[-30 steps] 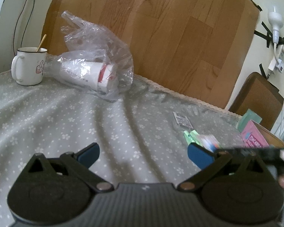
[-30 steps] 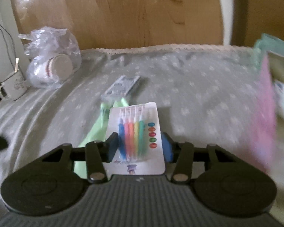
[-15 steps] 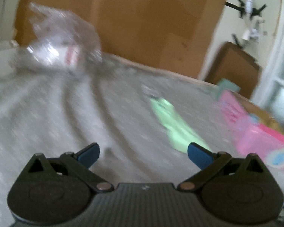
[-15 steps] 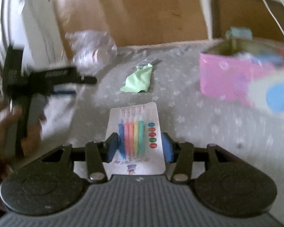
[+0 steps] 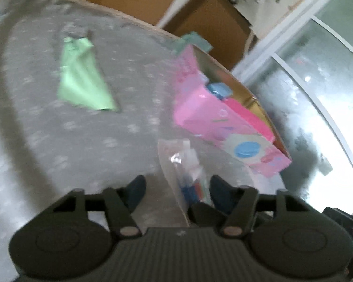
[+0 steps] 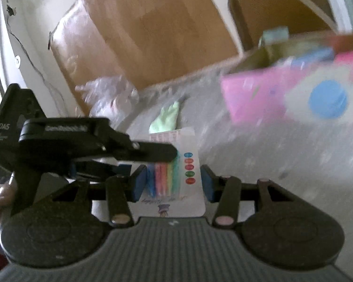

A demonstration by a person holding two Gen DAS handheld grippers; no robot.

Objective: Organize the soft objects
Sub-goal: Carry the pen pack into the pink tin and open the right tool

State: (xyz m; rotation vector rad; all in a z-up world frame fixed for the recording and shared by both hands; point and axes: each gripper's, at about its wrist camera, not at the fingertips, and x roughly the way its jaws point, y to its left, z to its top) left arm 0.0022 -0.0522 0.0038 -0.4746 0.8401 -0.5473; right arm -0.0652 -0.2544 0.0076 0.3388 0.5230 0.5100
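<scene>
My right gripper (image 6: 171, 184) is shut on a white card pack of coloured sticks (image 6: 176, 174), held above the bed. My left gripper (image 5: 176, 188) is half open, its jaws either side of the same pack (image 5: 186, 176), not clamping it. In the right wrist view the left gripper's body (image 6: 58, 145) reaches in from the left, its fingertip (image 6: 162, 152) over the pack. A pink open box (image 5: 223, 117) with a blue dot lies just beyond, also seen in the right wrist view (image 6: 294, 94). A green soft pouch (image 5: 82, 80) lies on the grey dotted sheet (image 5: 47, 129).
A clear plastic bag with a cup (image 6: 108, 94) lies at the back by a leaning wooden board (image 6: 141, 30). A brown chair back (image 5: 211, 23) stands behind the box. A glass door (image 5: 317, 94) is at the right.
The left gripper swung right, its jaws narrowing around the pack held by the right gripper. The right gripper carried the pack toward the pink box.
</scene>
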